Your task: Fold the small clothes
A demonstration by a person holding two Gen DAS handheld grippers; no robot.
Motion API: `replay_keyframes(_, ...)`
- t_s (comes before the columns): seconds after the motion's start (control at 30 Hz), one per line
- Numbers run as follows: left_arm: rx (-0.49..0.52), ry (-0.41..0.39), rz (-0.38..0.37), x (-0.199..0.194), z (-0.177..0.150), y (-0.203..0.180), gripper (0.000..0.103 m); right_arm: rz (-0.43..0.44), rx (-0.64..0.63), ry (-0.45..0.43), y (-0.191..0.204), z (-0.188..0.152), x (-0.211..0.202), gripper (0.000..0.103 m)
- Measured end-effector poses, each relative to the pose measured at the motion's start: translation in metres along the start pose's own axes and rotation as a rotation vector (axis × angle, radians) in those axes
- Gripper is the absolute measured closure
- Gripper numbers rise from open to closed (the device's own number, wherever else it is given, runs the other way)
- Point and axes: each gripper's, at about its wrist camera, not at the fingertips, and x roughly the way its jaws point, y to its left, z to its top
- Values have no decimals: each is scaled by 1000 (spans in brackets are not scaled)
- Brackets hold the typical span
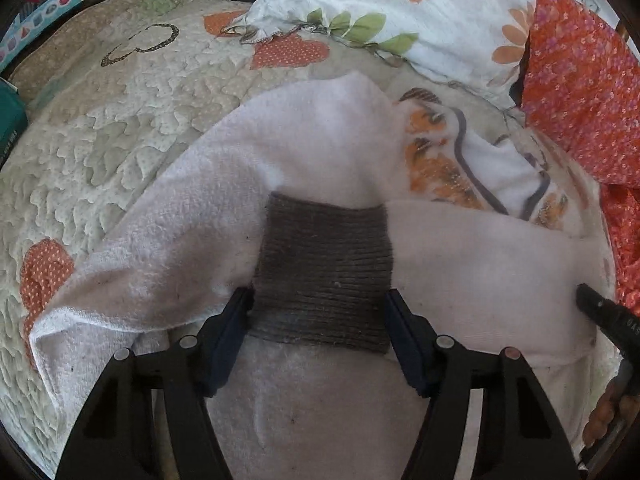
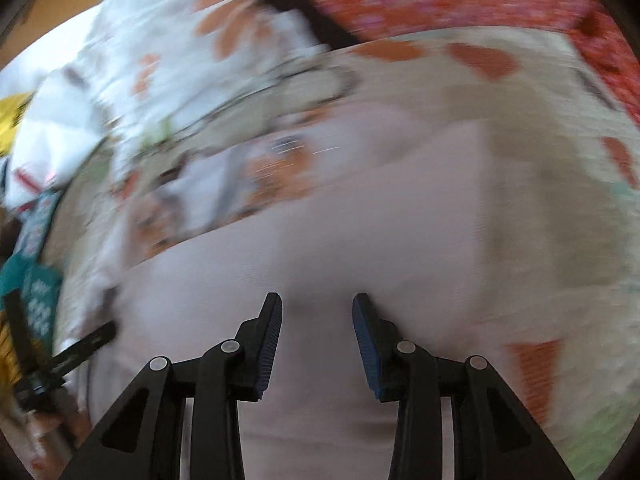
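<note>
My left claw (image 1: 320, 308) sits with its jaws apart, straddling the grey-brown ribbed knit cuff (image 1: 324, 268) of the white terry-cloth garment (image 1: 192, 248), which lies spread on the heart-patterned quilted bed cover (image 1: 120, 120) directly ahead, probably lining up to pinch the cuff for a fold. My right claw (image 2: 317, 332) hovers, jaws apart and empty, over pale cloth; that view is badly smeared, so only the left view shows the cuff and, beyond it, an orange-printed white cloth (image 1: 472, 168).

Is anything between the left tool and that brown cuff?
Nothing visible. The left tool is open with the brown cuff lying directly between its fingers, on the white garment.
</note>
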Motion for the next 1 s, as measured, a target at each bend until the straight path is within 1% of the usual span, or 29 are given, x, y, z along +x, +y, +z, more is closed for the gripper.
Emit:
replay_keyframes(0.07,20,6,15,-1,-2,-3,37,66,65,7,-19,4,-2,82)
replay_keyframes(0.1,30,18,27,-3,-3,-3,37,82,98,10,-27,6,-3,83)
replay_keyframes(0.13,30,29,30,-4,-3,-2,37,81,103,6,-28,7,-5,83)
replay_keyframes(0.2,2,55,16,-9,1,7,37,41,66,-6,-18,8,-8,80)
replay_keyframes(0.23,-32,65,8,-15,2,16,36,12,32,-14,-8,8,-11,79)
replay_keyframes(0.27,-61,72,41,-19,2,24,36,-11,-2,-23,1,7,-13,71)
replay_keyframes(0.3,-89,70,78,-25,2,36,36,-27,-38,-32,12,3,-17,68)
replay_keyframes(0.33,-125,53,75,-35,3,51,36,-32,-69,-40,22,0,-19,64)
replay_keyframes(0.37,-157,45,50,-40,3,62,36,-29,-92,-44,30,-4,-20,64)
replay_keyframes(0.4,-216,34,-5,-50,3,81,36,-15,-133,-44,46,-8,-22,64)
replay_keyframes(0.43,-255,25,-36,-57,3,93,36,-7,-155,-44,52,-12,-22,64)
replay_keyframes(0.47,-299,8,-63,-67,1,110,36,10,-203,-42,71,-18,-24,64)
replay_keyframes(0.5,-327,-13,-69,-76,-1,124,36,29,-251,-36,88,-26,-24,64)
replay_keyframes(0.53,-348,-31,-56,-85,-2,135,36,45,-287,-30,101,-32,-24,63)
replay_keyframes(0.63,-427,-121,33,-118,-9,177,35,122,-476,19,167,-67,-22,60)
replay_keyframes(0.67,-454,-147,56,-127,-11,190,34,141,-526,31,183,-79,-21,59)
replay_keyframes(0.7,-493,-183,89,-141,-17,209,33,171,-617,53,212,-98,-20,59)
replay_keyframes(0.73,-522,-209,119,-152,-22,223,33,184,-664,63,227,-110,-18,59)
replay_keyframes(0.77,-540,-225,140,-156,-24,234,33,209,-744,77,251,-130,-19,59)
replay_keyframes(0.83,-587,-258,189,-172,-35,258,32,253,-870,89,284,-164,-23,59)
replay_keyframes(0.87,-605,-269,201,-176,-39,268,32,271,-909,96,295,-176,-26,59)
replay_keyframes(0.93,-642,-283,217,-183,-47,284,32,350,-1015,130,323,-210,-33,59)
replay_keyframes(1.0,-673,-288,209,-188,-54,299,31,400,-1113,148,341,-240,-41,59)
